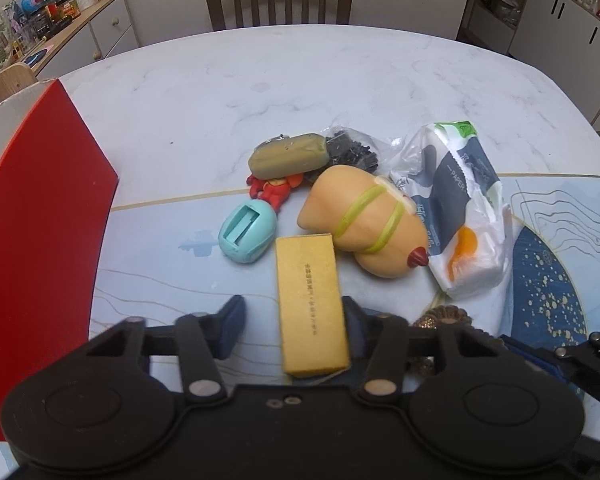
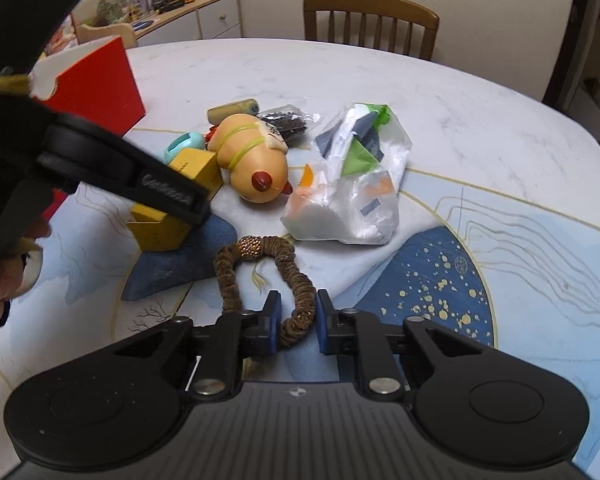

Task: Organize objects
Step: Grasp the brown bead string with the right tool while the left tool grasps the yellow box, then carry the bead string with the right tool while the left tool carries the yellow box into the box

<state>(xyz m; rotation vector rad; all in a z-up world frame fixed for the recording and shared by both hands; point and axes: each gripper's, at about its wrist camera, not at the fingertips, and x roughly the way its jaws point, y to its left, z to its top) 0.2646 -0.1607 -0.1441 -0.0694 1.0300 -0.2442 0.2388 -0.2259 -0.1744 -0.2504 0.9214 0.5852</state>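
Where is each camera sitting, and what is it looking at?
Left wrist: sits on the left gripper, looking across the table at the yellow box between its fingers; only the gripper shows.
Right wrist: sits on the right gripper, looking at the brown scrunchie; a hand shows at left.
Shared: squishy toy, tissue pack, red box.

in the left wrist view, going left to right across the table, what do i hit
red box → teal egg-shaped case → yellow block between the left gripper fingers → hot dog shaped toy → tissue pack
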